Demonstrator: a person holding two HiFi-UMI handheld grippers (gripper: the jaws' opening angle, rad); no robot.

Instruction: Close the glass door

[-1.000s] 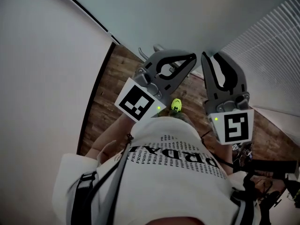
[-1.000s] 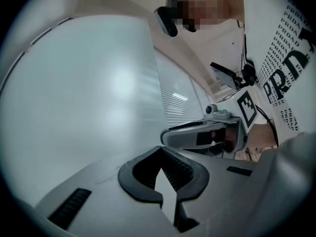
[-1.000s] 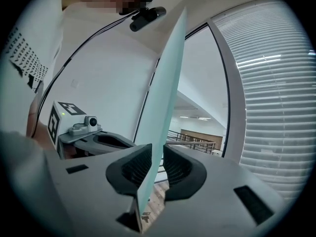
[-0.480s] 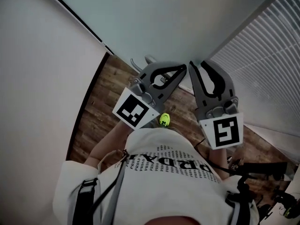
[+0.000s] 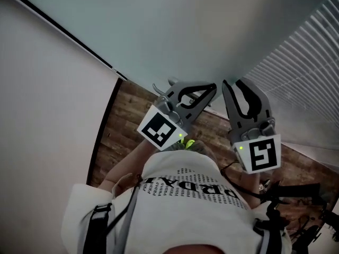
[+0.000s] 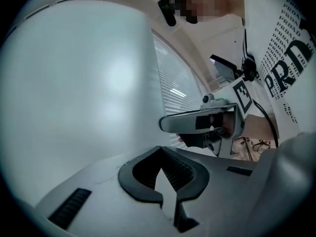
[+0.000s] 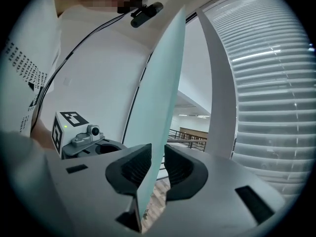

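The glass door (image 5: 159, 30) is a frosted pale green pane that fills the top of the head view. Its edge (image 7: 165, 98) runs upward between my right gripper's jaws. My right gripper (image 5: 237, 83) (image 7: 157, 159) is shut on that edge. My left gripper (image 5: 212, 87) (image 6: 163, 169) is shut with nothing in it, its tips close to the pane's face (image 6: 74, 93). The two grippers are side by side, the right gripper (image 6: 197, 125) showing just past the left one's jaws.
A white door post (image 7: 219, 93) stands right of the door edge, with slatted blinds (image 5: 302, 57) (image 7: 276, 83) beyond it. A white wall (image 5: 47, 105) rises at the left over a wooden floor (image 5: 127, 120). Black stands (image 5: 296, 194) sit at the lower right.
The door edge has come closer to the white post and the gap beside it is narrower. Both grippers moved along with the pane; the right one kept its hold.
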